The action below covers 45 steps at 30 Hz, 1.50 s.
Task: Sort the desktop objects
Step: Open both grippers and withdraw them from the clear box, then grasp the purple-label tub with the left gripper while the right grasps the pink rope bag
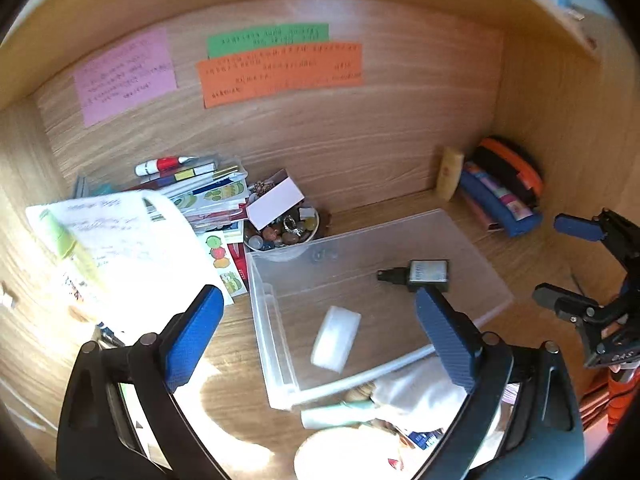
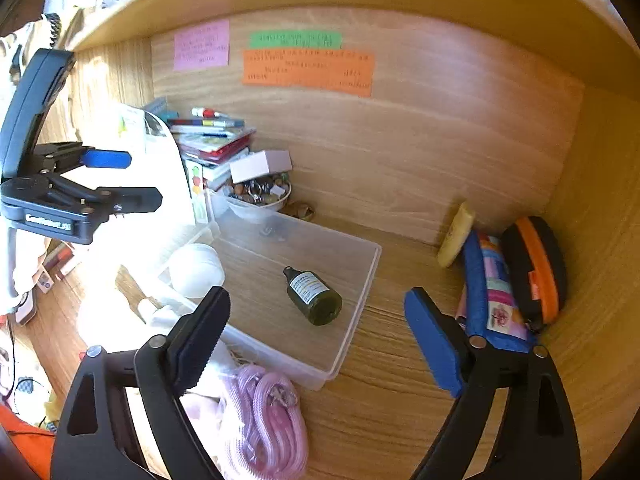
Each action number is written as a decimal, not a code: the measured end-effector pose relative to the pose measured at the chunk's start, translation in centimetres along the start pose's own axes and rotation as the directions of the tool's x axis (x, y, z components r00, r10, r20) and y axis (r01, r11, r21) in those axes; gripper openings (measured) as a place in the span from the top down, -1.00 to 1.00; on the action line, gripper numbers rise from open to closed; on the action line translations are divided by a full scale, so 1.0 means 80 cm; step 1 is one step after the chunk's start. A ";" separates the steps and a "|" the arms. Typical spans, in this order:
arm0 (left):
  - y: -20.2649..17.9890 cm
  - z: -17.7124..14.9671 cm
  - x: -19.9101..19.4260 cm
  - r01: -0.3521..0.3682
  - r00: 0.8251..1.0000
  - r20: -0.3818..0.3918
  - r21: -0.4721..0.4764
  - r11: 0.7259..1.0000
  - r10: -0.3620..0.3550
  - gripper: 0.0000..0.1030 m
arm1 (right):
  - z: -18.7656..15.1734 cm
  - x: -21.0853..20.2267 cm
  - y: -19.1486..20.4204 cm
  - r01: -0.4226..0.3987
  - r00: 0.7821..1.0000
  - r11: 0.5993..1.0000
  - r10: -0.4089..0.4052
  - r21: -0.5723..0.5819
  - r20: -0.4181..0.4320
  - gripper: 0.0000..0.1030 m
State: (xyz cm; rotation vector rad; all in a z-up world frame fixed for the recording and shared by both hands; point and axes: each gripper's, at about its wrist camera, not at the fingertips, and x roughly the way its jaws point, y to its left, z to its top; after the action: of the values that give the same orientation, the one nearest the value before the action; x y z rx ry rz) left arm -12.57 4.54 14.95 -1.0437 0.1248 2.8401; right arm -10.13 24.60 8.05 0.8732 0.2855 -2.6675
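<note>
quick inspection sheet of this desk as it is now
surface: wooden desk, sunlit at one side.
job's things: clear bin holds a dark bottle lying down and a white block.
clutter: stack of books and pens; bowl of trinkets with a white box on it; pouches in the corner; pink cord beside the bin.
grippers: left gripper and right gripper both open, holding nothing.
cables: only the pink cord.
surroundings: back panel with pink, green and orange notes; shelf above.
</note>
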 end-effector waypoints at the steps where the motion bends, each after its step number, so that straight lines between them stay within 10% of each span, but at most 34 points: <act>1: 0.001 -0.004 -0.007 0.005 1.000 0.009 -0.006 1.000 -0.005 -0.92 | -0.004 -0.006 0.002 -0.001 1.000 1.000 0.001 -0.003 0.008 -0.74; 19: 0.001 -0.108 -0.021 -0.049 0.998 -0.036 -0.079 0.996 0.046 -0.96 | -0.111 -0.021 0.025 -0.002 0.996 0.999 0.006 0.047 -0.084 -0.75; 36: -0.012 -0.172 0.026 0.022 0.986 -0.163 -0.144 0.989 -0.046 -0.96 | -0.161 0.027 0.034 -0.006 0.977 0.995 0.027 0.100 -0.213 -0.75; 45: -0.007 -0.177 0.032 -0.018 0.992 -0.122 -0.141 0.990 0.001 -0.96 | -0.157 0.047 0.016 0.011 0.972 0.996 0.010 0.086 -0.236 -0.32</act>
State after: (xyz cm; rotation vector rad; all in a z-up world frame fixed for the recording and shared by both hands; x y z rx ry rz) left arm -5.35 3.62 2.49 -1.2482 -0.0635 2.8279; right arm -5.74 26.06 -4.26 1.2205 0.2256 -2.5931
